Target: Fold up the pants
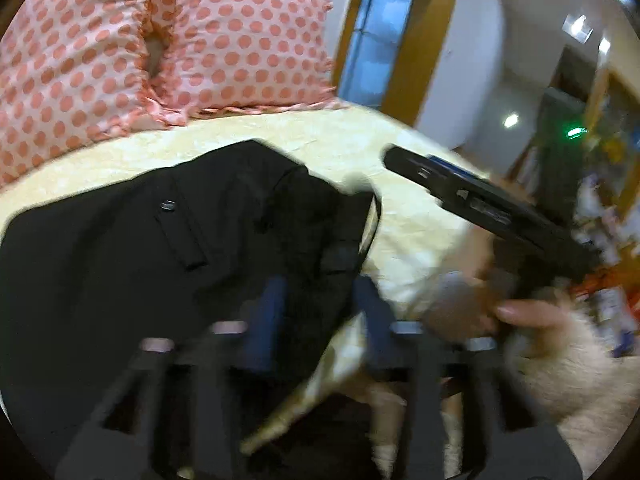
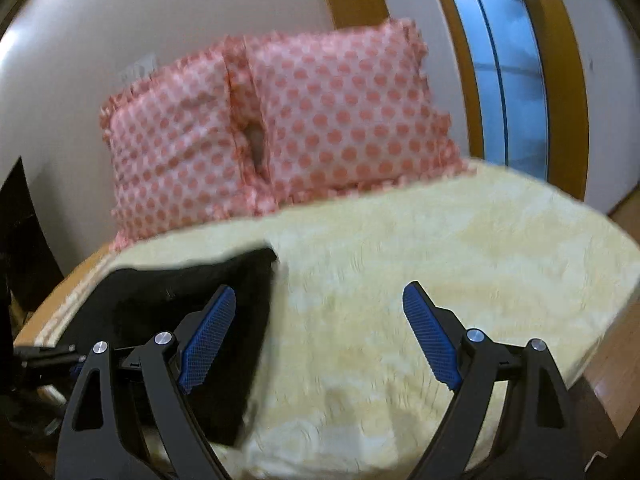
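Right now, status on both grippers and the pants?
Left gripper shut on black pants, edge lifted. Right gripper open, empty, over yellow bedspread. Polka-dot pillows beyond, not obstructing.

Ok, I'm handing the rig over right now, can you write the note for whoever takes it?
Left tool: shut on the black fabric pants, pinching a bunched edge near the bed's front.
Right tool: open, holding nothing, above the pale yellow quilted bedspread, to the right of the pants.
Pants: lying on the bedspread in front of the two pink polka-dot pillows, button side up, partly gathered; blur hides how many layers are stacked.
Done: the pants look partly folded, though the blur leaves that unsure.
Left: finish the fold with the left tool, smooth the pants flat, release.
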The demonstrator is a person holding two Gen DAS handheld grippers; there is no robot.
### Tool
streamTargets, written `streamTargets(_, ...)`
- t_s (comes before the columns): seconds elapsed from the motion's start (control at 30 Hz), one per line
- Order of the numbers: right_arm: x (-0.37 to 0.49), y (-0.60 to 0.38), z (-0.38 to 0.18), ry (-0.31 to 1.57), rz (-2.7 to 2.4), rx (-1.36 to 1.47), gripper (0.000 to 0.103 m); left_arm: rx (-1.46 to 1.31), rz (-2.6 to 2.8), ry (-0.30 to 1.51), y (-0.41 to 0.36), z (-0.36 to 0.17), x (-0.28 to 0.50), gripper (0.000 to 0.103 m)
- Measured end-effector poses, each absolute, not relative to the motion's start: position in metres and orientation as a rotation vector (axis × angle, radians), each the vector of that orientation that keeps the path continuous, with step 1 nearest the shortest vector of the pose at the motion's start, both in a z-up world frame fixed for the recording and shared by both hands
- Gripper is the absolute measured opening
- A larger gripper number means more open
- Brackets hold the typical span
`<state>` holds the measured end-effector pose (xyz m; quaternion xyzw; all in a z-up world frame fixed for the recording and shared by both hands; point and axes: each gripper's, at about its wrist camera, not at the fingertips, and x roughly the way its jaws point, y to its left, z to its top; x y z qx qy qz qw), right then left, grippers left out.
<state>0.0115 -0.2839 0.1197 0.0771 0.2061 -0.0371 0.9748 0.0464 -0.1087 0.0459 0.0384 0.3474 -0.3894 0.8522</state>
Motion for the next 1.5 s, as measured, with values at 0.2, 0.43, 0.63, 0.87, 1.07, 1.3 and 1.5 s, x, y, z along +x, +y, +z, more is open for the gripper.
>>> streamTargets(0.2, 0.022, -0.23, 0.144, 0.331, 0.17, 0.06, 0.088, -0.067, -0.678, 0.568, -0.036, 0.085, 0.042, 0.101)
streamTargets(0.43, 0.052, -0.176, 0.106, 0.504, 0.337, 0.009, 0.087, 0.016, -0.263, 0.608, -0.002, 0.062, 0.076, 0.101)
streamTargets(0.63, 0.072, -0.17, 0.064, 0.746, 0.273, -0.062, 0.088, -0.021, -0.275, 0.848, 0.006, 0.01, 0.1, 0.1)
streamTargets(0.87, 0.087, -0.208, 0.102, 0.719, 0.268, 0.136, 0.094, 0.022, -0.299, 0.75, 0.01, 0.003, 0.084, 0.101)
streamTargets(1.07, 0.149, -0.26, 0.077, 0.92, 0.205, 0.392, 0.081, 0.022, -0.312, 0.72, 0.01, 0.002, 0.083, 0.101)
streamTargets(1.3, 0.161, -0.26, 0.06, 0.989, 0.246, 0.386, 0.075, 0.021, -0.324, 0.701, 0.011, 0.001, 0.082, 0.101)
streamTargets(1.5, 0.155, -0.245, 0.063, 0.964, 0.255, 0.238, 0.063, 0.024, -0.324, 0.695, 0.01, 0.001, 0.081, 0.101)
